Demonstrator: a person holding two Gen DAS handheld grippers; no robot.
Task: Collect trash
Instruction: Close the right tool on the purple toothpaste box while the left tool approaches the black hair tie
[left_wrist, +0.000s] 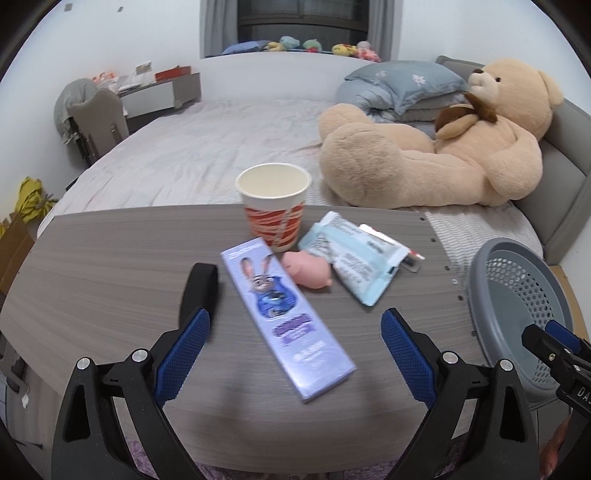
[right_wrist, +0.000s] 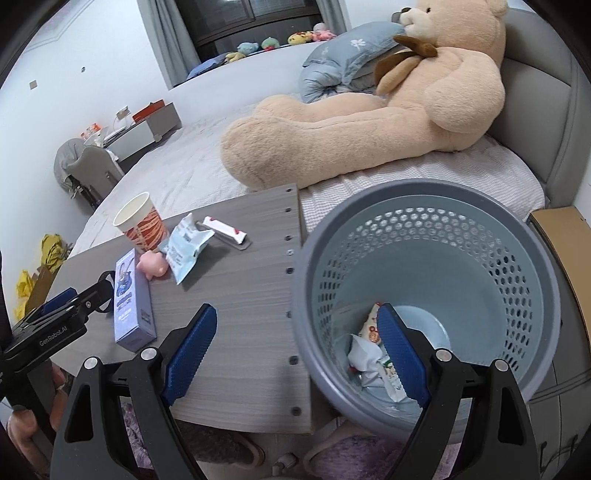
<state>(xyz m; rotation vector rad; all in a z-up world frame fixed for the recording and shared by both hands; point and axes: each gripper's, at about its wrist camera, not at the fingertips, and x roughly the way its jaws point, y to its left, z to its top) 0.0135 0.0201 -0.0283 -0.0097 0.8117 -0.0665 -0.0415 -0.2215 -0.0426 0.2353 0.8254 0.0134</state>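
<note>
Bedside table (left_wrist: 110, 258) — the left hand-held gripper (left_wrist: 291, 354), jaws spread and empty, should straddle the purple box (left_wrist: 286, 317) squarely across its width; the right hand-held gripper (right_wrist: 299, 350) hangs released.

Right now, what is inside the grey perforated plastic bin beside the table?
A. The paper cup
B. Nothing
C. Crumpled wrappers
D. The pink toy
C: the right wrist view shows crumpled wrappers at the bottom of the grey perforated plastic bin; the paper cup and pink toy are on the table.
</note>
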